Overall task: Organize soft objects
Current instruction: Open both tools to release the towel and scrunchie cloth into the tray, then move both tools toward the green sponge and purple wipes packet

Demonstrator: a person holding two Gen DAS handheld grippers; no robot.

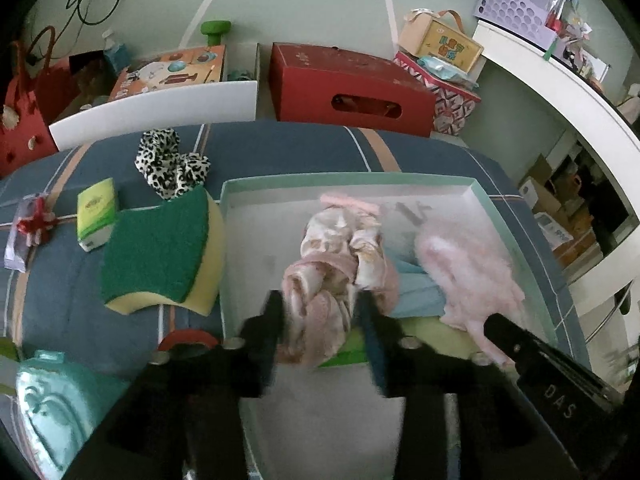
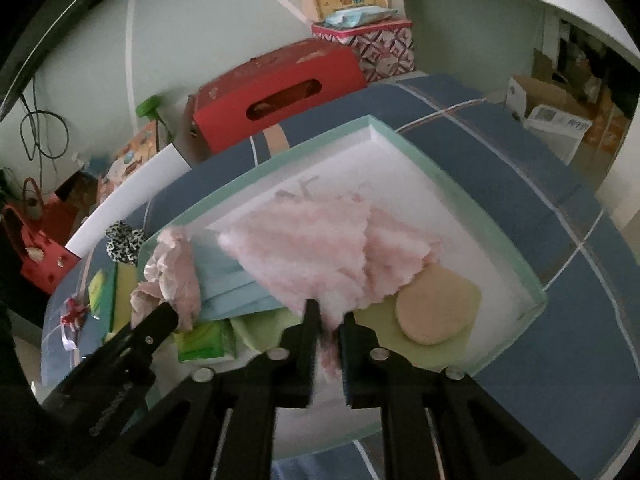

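Fluffy pink cloth (image 2: 320, 248) (scalloped edge) gripped.

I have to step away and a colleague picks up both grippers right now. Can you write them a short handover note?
Left gripper: shut on the pink satin scrunchie, held over the mint-edged box.
Right gripper: shut on the fluffy pink cloth, inside the same box.
Already in the box: blue cloth, round peach pad, a green tissue pack.
Still out on the bedspread, left of the box: green-and-yellow sponge, leopard-print scrunchie, another green tissue pack.
Left to do: release both items into the box, then probably bring in the three outside.
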